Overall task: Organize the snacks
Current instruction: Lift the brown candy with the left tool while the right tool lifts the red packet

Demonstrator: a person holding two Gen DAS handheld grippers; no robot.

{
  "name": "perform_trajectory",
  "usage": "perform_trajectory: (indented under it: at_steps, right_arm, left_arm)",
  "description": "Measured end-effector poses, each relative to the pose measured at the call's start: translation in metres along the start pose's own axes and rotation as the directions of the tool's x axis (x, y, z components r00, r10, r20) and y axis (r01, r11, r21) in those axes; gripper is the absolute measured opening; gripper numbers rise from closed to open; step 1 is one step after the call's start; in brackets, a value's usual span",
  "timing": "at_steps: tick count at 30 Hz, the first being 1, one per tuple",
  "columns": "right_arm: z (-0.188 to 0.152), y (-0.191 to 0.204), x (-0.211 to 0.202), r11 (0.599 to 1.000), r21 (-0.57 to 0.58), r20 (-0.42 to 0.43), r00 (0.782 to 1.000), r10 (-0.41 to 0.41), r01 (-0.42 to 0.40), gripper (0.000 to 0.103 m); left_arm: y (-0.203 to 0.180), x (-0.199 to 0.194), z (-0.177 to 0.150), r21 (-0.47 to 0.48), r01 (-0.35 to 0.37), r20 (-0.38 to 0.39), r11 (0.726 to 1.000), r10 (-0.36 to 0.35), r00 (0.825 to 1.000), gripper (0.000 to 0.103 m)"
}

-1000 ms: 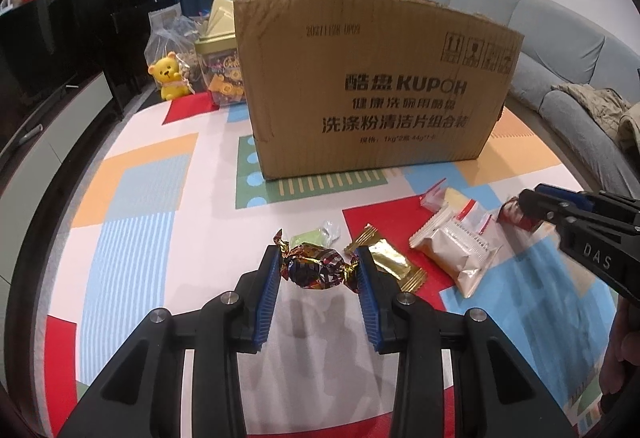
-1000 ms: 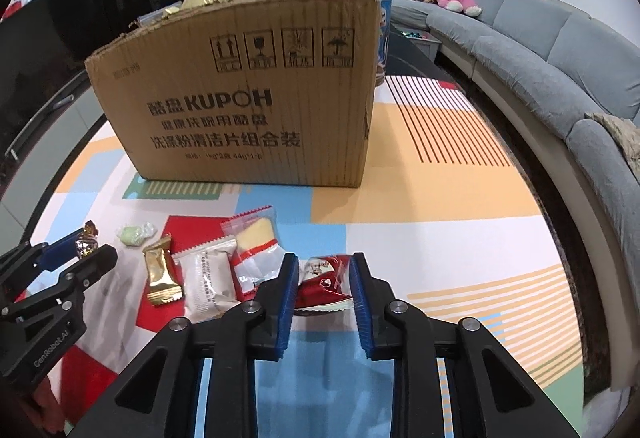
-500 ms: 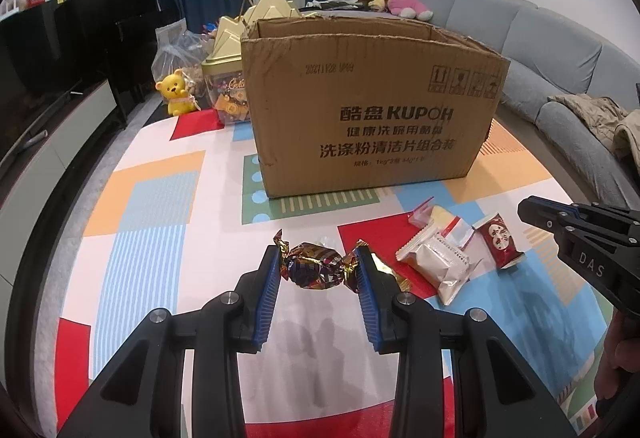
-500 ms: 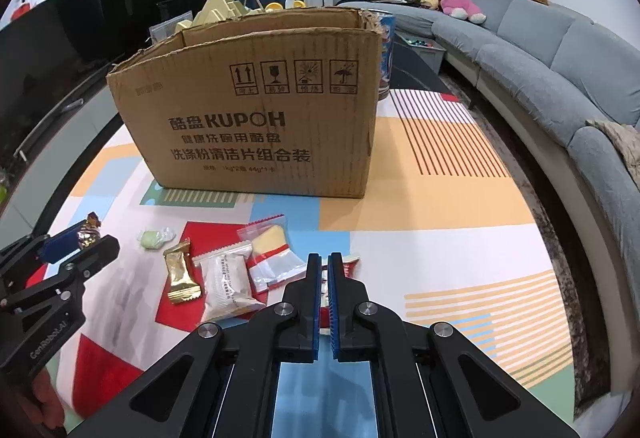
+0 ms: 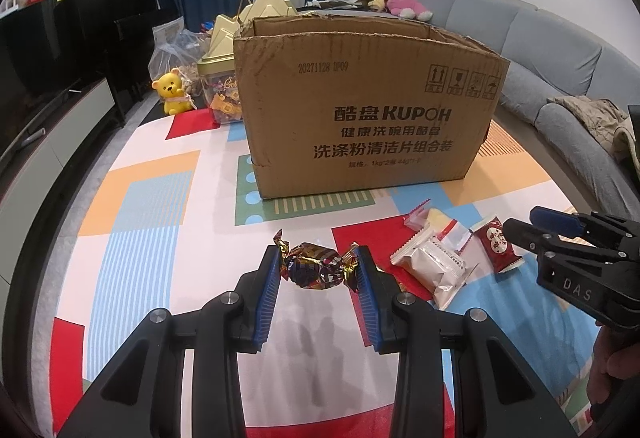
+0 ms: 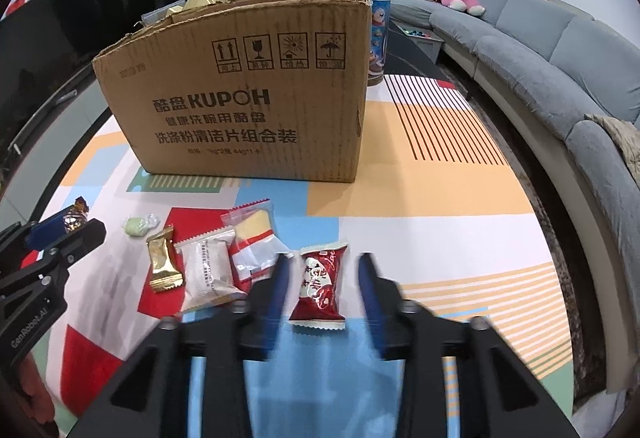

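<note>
My left gripper (image 5: 318, 272) is shut on a dark foil-wrapped candy (image 5: 316, 269) and holds it above the mat, in front of the open cardboard box (image 5: 368, 118). It shows at the left of the right wrist view (image 6: 70, 228). My right gripper (image 6: 324, 278) is open, its blue fingers blurred, one on each side of a red snack packet (image 6: 320, 288) that lies on the mat. The red packet (image 5: 496, 244) also shows in the left wrist view, just left of the right gripper (image 5: 528, 224).
Left of the red packet lie a clear yellow-biscuit bag (image 6: 252, 238), a white packet (image 6: 206, 270), a gold packet (image 6: 162, 264) and a green candy (image 6: 138, 226). The box (image 6: 248, 86) stands behind. A yellow bear (image 5: 172, 94) and gold jars (image 5: 220, 78) sit back left. A sofa (image 6: 560, 50) curves right.
My right gripper closed fully without the red packet, then opened wide around it. Both grippers rose and drew back from the box. The left still holds its candy.
</note>
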State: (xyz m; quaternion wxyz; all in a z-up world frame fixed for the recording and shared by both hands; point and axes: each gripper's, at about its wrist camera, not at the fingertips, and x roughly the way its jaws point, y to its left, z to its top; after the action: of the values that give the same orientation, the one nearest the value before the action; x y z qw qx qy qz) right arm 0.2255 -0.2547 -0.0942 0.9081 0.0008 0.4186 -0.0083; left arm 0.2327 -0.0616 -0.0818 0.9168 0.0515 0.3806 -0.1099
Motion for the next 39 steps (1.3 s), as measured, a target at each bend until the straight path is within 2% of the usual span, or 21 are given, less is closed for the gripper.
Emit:
perform_trajectory:
  at_steps: [5,8,20,23,25,27,39]
  right_arm:
    - [-0.001,-0.001,0.007,1.000,0.002,-0.019,1.000,-0.003,0.003,0.042]
    - [-0.003,-0.001,0.015,1.000,0.003,-0.038,0.999,-0.001,0.001,0.049]
    - [-0.004,-0.002,0.042,1.000,0.005,-0.083,0.997,0.001,-0.001,0.049]
    - [-0.004,-0.003,0.043,1.000,-0.003,-0.076,0.997,-0.005,0.005,0.044]
    - [-0.002,-0.003,0.043,1.000,-0.005,-0.073,0.997,-0.005,0.005,0.030]
    - [-0.001,-0.002,0.043,1.000,-0.008,-0.075,0.997,0.000,0.000,0.023]
    - [0.001,0.004,0.027,1.000,-0.010,-0.050,0.999,0.008,-0.009,0.023]
  left_arm:
    - [0.000,0.003,-0.001,-0.005,0.002,-0.004,1.000,-0.002,1.000,0.037]
    - [0.000,0.007,-0.002,-0.008,0.002,-0.012,1.000,-0.002,1.000,0.037]
    - [0.003,0.019,-0.003,-0.013,-0.005,-0.035,1.000,0.005,0.999,0.037]
    - [0.003,0.021,-0.004,-0.014,-0.007,-0.038,1.000,0.006,0.999,0.037]
    - [0.003,0.022,-0.004,-0.015,-0.006,-0.040,1.000,0.005,0.999,0.037]
    - [0.003,0.021,-0.004,-0.017,-0.007,-0.038,1.000,0.006,0.999,0.037]
    - [0.003,0.010,0.002,-0.011,-0.012,-0.015,1.000,0.012,1.000,0.037]
